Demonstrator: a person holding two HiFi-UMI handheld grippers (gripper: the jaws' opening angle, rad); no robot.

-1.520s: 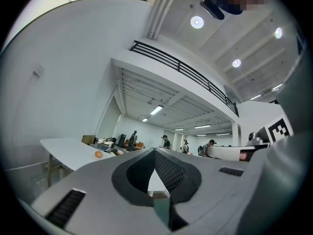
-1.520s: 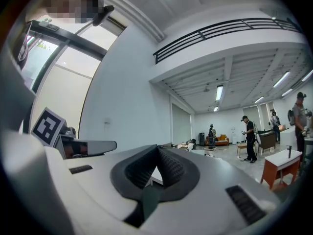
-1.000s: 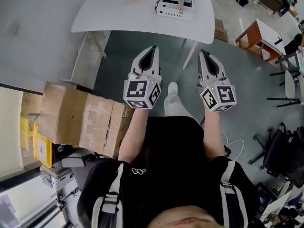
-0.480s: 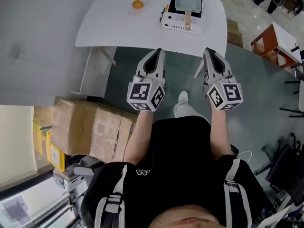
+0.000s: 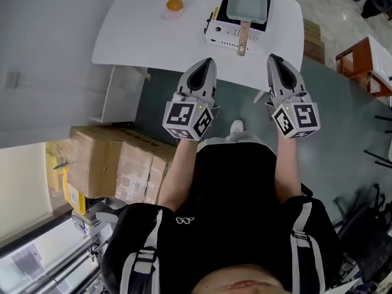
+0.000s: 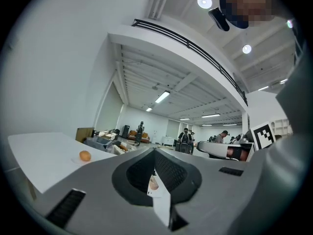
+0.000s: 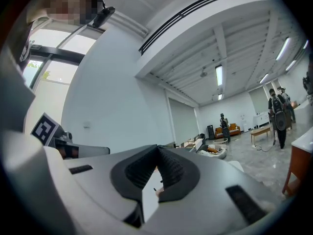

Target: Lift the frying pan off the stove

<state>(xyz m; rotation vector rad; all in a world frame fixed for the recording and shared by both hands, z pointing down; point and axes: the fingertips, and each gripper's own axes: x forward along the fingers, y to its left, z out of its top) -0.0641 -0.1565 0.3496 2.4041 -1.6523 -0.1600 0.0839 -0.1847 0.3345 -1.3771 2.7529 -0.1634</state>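
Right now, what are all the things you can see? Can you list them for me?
table: one, white, ahead of the person
stove: one, white, on the table's right part
frying pan: one, pale grey, square, wooden handle, on the stove
orange: one, orange, on the table, left of the stove
cardboard boxes: several, brown, on the floor at left
side table: one, white top, reddish-brown frame, far right
left gripper: one, grey, shut, empty
right gripper: one, grey, shut, empty
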